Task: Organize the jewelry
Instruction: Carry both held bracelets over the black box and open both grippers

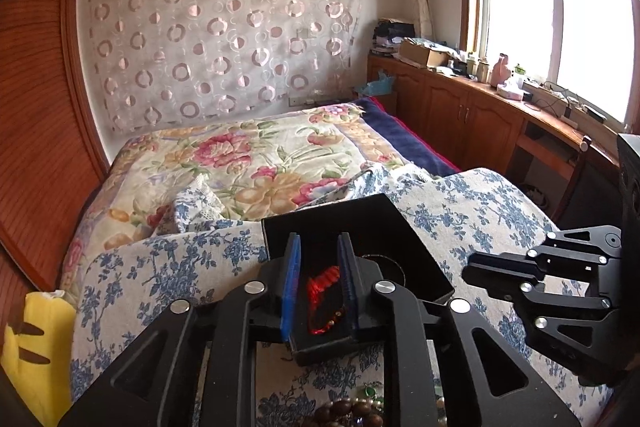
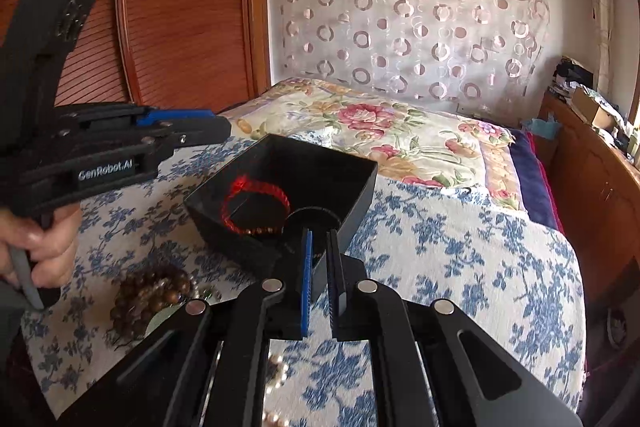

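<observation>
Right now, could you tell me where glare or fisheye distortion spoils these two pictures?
Left wrist view: the window is blown out white and the wardrobe bows strongly. Right wrist view: light is even, the red bracelet in the black box reads clearly, only the corners darken.

The box [image 2: 248, 239] looks matt black plastic, the bracelet [image 2: 240, 195] inside glossy red cord. Brown beads [image 2: 148, 297] look like polished wood. The cover [image 2: 460, 259] beneath is printed cloth, the wardrobe [image 2: 180, 7] ribbed wood.

bracelet [image 2: 256, 205] in box [image 2: 360, 195], beads [image 2: 150, 297] left of it (nearer) — on cloth [image 2: 460, 267]
</observation>
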A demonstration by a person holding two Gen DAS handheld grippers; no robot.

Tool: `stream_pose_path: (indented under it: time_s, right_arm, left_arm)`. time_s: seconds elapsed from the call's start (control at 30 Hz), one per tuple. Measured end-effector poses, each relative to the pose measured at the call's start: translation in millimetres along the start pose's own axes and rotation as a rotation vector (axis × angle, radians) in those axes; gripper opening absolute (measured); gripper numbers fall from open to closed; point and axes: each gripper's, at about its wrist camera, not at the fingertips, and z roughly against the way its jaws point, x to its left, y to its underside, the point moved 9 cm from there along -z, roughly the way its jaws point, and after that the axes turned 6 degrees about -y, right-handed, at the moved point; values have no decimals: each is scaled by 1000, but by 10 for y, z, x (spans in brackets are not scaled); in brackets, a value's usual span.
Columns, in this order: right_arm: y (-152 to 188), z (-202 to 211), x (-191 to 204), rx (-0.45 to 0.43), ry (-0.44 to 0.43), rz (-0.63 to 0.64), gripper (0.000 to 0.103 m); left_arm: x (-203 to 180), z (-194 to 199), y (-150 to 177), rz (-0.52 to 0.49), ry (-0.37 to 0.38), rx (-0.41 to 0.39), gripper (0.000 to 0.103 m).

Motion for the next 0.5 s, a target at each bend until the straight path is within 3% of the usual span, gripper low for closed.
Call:
stream_pose_path:
  time_s: [0.17, 0.5]
  right_arm:
    - [149, 108, 57, 1, -13, -19, 8]
    - [472, 238, 171, 25, -33, -42, 8]
  left_arm:
    - [48, 116, 85, 3, 6, -2, 26]
    - [99, 449, 630, -7, 33, 32, 28]
